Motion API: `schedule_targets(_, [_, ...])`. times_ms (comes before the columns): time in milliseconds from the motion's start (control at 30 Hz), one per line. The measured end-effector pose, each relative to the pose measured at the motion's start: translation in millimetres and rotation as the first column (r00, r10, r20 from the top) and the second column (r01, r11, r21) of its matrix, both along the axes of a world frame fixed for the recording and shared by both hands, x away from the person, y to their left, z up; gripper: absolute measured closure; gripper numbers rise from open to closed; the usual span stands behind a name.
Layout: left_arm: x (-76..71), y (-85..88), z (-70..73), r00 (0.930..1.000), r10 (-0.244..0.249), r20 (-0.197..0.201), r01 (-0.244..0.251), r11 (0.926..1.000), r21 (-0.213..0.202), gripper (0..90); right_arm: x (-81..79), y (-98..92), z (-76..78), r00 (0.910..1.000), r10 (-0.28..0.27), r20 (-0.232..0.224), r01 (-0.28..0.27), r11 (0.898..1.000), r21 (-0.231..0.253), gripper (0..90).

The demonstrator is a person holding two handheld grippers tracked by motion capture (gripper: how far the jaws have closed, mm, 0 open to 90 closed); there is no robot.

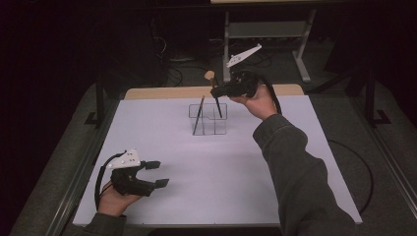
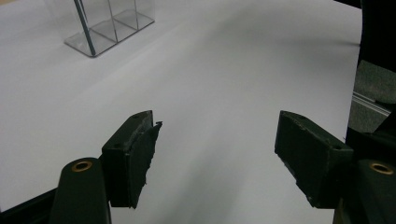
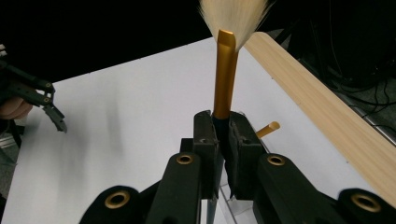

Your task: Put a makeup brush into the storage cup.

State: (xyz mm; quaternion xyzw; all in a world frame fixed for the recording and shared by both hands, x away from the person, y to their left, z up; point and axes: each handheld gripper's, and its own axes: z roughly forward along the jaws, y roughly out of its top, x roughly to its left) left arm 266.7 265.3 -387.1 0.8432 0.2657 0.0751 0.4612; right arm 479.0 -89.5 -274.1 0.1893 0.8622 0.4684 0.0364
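A clear acrylic holder (image 1: 209, 119) with several compartments stands toward the far side of the white sheet. A thin brush (image 1: 199, 115) with a gold handle leans in its left compartment. My right gripper (image 1: 215, 92) hovers over the holder, shut on a makeup brush (image 3: 225, 74) with a gold ferrule, pale bristles upward. The black handle (image 1: 218, 105) of the makeup brush reaches down into the holder. The gold tip (image 3: 268, 129) of the thin brush pokes out just beyond the jaws. My left gripper (image 1: 156, 173) rests open at the near left, nothing between its pads (image 2: 135, 158).
A wooden table edge (image 1: 162, 92) runs along the far side of the white sheet (image 1: 221, 172). A metal stand (image 1: 265, 34) and cables sit on the dark floor behind. The person's right sleeve (image 1: 295, 172) crosses the sheet's right half.
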Motion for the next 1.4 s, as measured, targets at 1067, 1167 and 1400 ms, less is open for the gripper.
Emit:
schedule_targets(1067, [-0.6,4.6,0.1,0.9998,0.021,-0.001,-0.021,0.9996,-0.021,27.6,30.8,11.7,-17.0,0.9969,-0.075,-0.024,0.074,0.997,-0.018,82.7])
schedule_targets(1167, [-0.8,4.9,0.2,0.9997,0.024,-0.001,-0.024,0.9995,-0.021,27.5,32.0,11.0,-18.6,0.9960,-0.084,-0.031,0.083,0.996,-0.014,82.7])
schedule_targets(1400, [-0.5,6.1,0.7,0.9998,0.018,-0.001,-0.018,0.9996,-0.021,27.2,33.5,10.0,-22.8,0.9946,-0.093,-0.046,0.092,0.996,-0.015,82.7])
